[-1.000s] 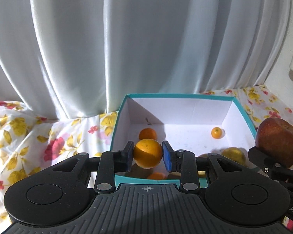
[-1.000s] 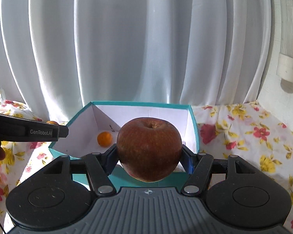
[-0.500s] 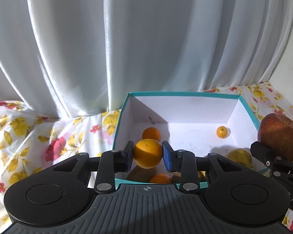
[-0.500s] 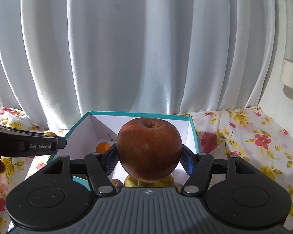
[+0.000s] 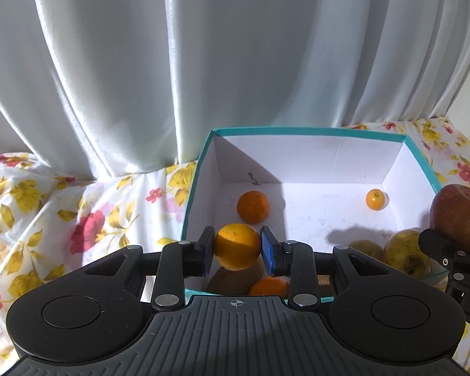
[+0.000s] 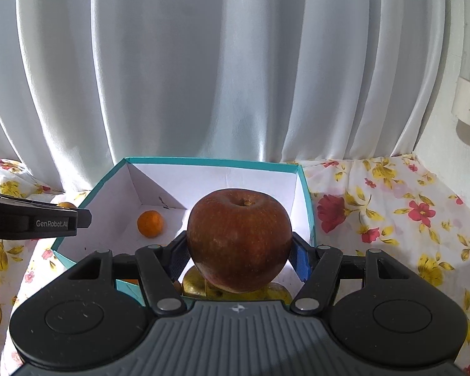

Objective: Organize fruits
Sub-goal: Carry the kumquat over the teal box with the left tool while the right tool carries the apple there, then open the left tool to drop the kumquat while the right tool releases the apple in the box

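Observation:
My left gripper (image 5: 237, 247) is shut on an orange (image 5: 237, 245) and holds it above the near left part of a teal box (image 5: 307, 131) with a white inside. My right gripper (image 6: 238, 255) is shut on a red apple (image 6: 238, 238) above the box's near right part (image 6: 307, 206); the apple also shows at the right edge of the left wrist view (image 5: 460, 213). In the box lie an orange (image 5: 253, 206), a small orange fruit (image 5: 376, 199), another orange (image 5: 269, 286), a brown fruit (image 5: 232, 280) and yellow-green fruits (image 5: 404, 250).
The box stands on a white cloth with red and yellow flowers (image 5: 78, 219). A white curtain (image 5: 203, 62) hangs close behind it. A white wall with a fitting (image 6: 468, 106) is on the right. The left gripper's body (image 6: 31, 222) shows at the left of the right wrist view.
Both grippers have moved forward over the box with their fruits still held. More of the box floor and the fruits in it now shows.

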Demonstrator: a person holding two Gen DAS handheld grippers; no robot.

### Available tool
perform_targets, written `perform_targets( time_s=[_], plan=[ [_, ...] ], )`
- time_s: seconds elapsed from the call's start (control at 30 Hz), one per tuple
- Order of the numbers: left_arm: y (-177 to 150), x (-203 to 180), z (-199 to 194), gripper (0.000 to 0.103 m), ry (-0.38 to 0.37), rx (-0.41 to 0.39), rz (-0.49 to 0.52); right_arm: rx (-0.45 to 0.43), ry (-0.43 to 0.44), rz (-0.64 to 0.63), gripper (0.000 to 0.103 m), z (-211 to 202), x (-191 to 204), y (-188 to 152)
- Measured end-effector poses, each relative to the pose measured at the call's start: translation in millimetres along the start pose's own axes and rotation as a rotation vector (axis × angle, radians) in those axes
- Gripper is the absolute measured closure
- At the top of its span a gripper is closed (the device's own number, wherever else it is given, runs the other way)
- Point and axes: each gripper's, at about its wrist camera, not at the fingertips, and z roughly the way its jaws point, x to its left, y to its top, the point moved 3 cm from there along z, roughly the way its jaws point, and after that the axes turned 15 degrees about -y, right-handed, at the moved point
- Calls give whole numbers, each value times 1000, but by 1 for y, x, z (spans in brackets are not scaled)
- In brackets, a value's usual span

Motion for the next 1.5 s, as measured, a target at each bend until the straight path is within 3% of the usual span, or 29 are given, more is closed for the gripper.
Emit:
perform_targets(
  time_s=[0.3,0.93,1.03,1.17,1.23,1.5],
  plan=[
    [-4,1,18,68,-1,40,-3,68,8,-30,38,21,7,-11],
    [-10,3,38,66,-1,85,-10,26,-18,-77,37,32,17,-4],
    [-9,3,37,49,9,70,-6,20,-17,-80,37,35,18,-3],
    [-8,4,35,35,4,57,-8,5,-7,-46,35,33,14,-1],
    [-7,4,33,29,6,54,-14,-26,-13,-42,27,28,13,2],
    [-11,1,24,20,7,38,-8,-62,-28,-18,13,12,4,6]
  ],
)
